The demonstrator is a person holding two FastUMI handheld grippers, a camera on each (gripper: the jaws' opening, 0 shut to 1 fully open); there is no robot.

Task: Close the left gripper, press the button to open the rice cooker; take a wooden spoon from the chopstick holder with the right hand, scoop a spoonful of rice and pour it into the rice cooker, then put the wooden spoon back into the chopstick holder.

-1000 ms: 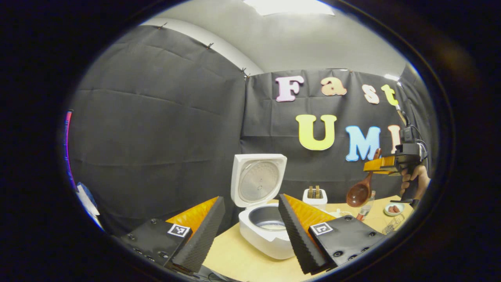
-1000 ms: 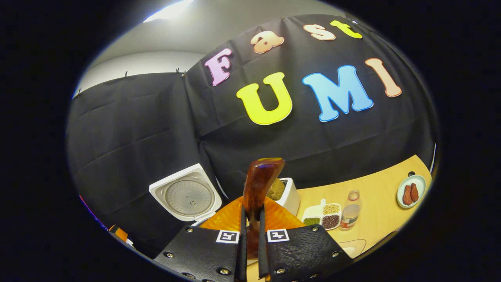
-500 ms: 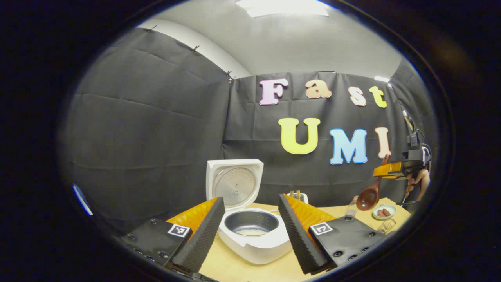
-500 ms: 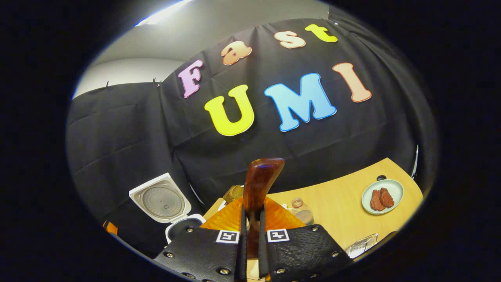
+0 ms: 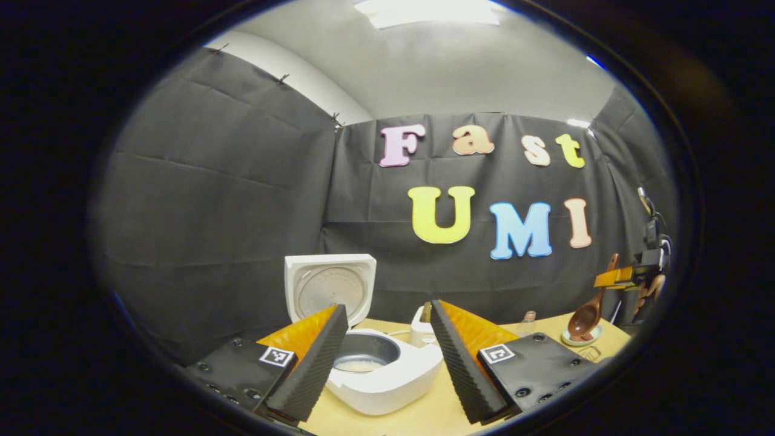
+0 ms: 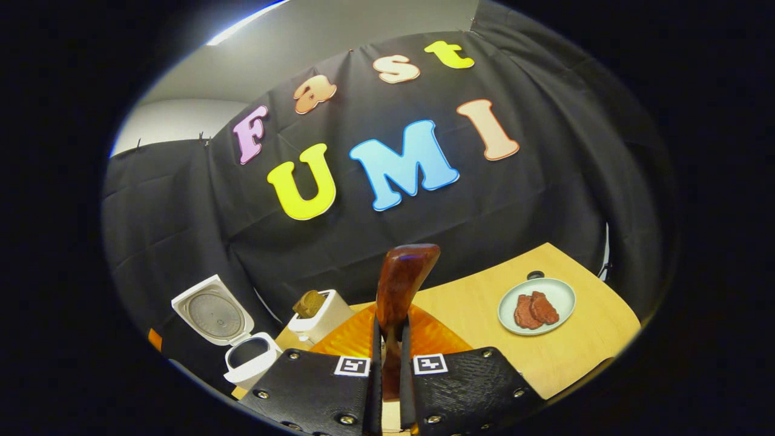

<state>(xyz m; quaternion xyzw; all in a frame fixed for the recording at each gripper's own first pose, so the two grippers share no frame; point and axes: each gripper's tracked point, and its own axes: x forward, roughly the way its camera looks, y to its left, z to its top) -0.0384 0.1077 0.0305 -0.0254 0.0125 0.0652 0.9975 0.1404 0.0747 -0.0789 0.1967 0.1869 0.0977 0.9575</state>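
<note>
Wooden spoon (image 6: 396,284): stiff, light, prob. slick; right gripper (image 6: 387,369) clamped on handle, left gripper (image 5: 387,357) jaws apart.

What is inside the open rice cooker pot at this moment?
The rice cooker stands open, and a pale layer, probably rice, lies at the bottom of its pot. The near wall and the left hand-held gripper cover part of the bottom.

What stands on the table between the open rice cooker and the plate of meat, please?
In the right gripper view, the white chopstick holder stands between the rice cooker and the plate.
</note>
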